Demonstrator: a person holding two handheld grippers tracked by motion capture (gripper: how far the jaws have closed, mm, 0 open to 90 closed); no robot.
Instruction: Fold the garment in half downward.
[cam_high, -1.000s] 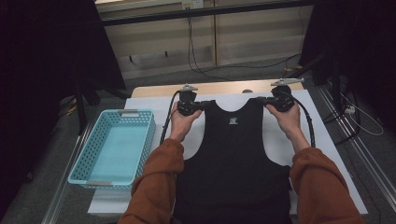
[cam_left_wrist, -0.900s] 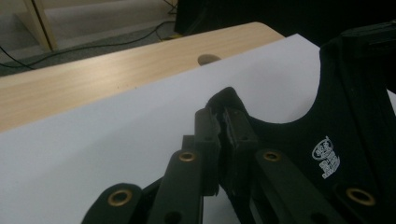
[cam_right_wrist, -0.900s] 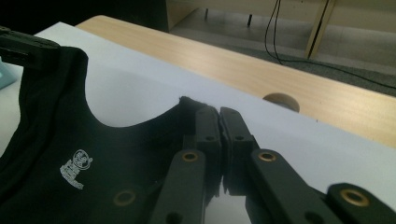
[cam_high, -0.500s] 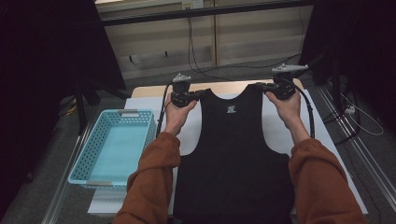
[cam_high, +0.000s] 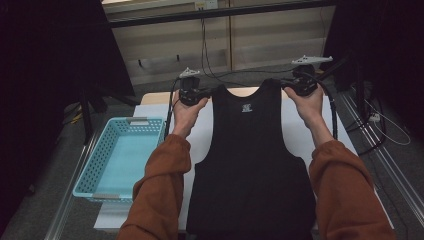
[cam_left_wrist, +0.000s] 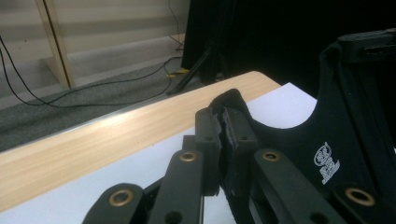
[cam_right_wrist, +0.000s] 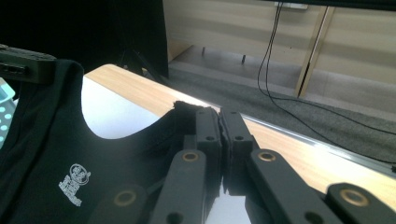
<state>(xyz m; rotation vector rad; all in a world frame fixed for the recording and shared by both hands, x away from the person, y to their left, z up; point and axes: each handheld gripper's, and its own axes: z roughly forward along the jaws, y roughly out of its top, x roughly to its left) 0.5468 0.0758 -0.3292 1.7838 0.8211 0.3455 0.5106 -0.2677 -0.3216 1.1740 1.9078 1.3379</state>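
A black sleeveless vest (cam_high: 250, 155) with a small white neck label hangs stretched between my two grippers above the white table sheet (cam_high: 300, 135). My left gripper (cam_high: 202, 93) is shut on the vest's left shoulder strap (cam_left_wrist: 229, 105). My right gripper (cam_high: 290, 86) is shut on the right shoulder strap (cam_right_wrist: 187, 109). In the left gripper view the vest (cam_left_wrist: 327, 149) spreads to the right, the far gripper at its other strap. In the right gripper view the vest (cam_right_wrist: 70, 163) spreads to the left. Its lower part lies near the front edge between the person's rust-coloured sleeves.
A light blue plastic basket (cam_high: 120, 160) stands at the table's left side. A wooden table edge (cam_left_wrist: 116, 135) runs along the far side, with cables (cam_high: 210, 55) on the grey floor beyond. Dark stands flank the table.
Both hands have risen with the vest's shoulder straps, lifting the top of the vest off the table and drawing it upright.
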